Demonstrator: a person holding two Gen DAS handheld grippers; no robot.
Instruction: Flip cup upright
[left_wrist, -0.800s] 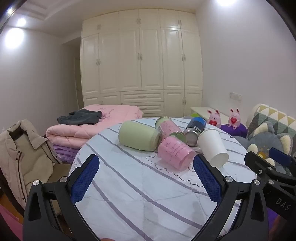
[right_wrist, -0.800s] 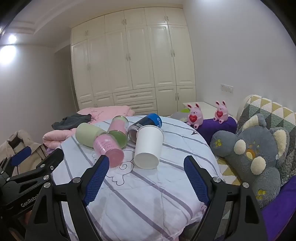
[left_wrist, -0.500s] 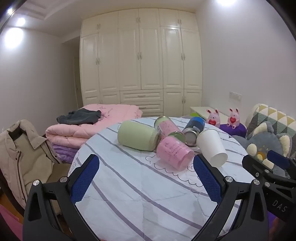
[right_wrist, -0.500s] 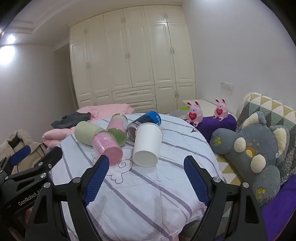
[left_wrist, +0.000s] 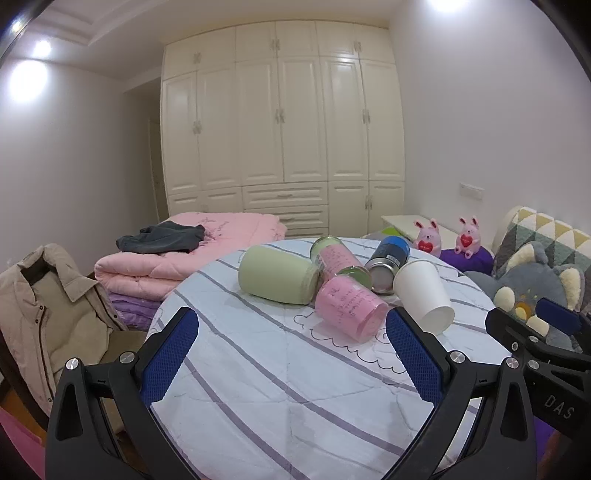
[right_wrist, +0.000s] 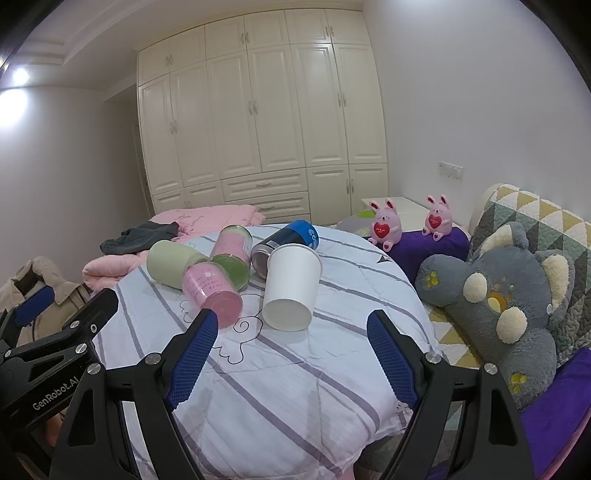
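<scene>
A white paper cup (right_wrist: 291, 290) lies on its side on the round striped table (right_wrist: 303, 373), base toward me; it also shows in the left wrist view (left_wrist: 423, 293). Beside it lie a pink cup (right_wrist: 210, 293), a second pink cup (right_wrist: 232, 248), a pale green cup (right_wrist: 170, 261) and a blue can (right_wrist: 286, 240), all tipped over and touching. My right gripper (right_wrist: 291, 363) is open and empty, short of the white cup. My left gripper (left_wrist: 291, 363) is open and empty, short of the pink cup (left_wrist: 349, 312) and green cup (left_wrist: 277, 275).
A grey plush koala (right_wrist: 495, 295) and patterned cushion lie right of the table. Two pink bunny toys (right_wrist: 384, 225) sit on a purple cushion behind. Folded pink quilts (left_wrist: 177, 254) and a beige jacket (left_wrist: 40, 306) on a chair are at left. White wardrobes fill the far wall.
Both grippers have drifted slightly closer to the cups and a little higher. The cups have not moved and both grippers stay open.
</scene>
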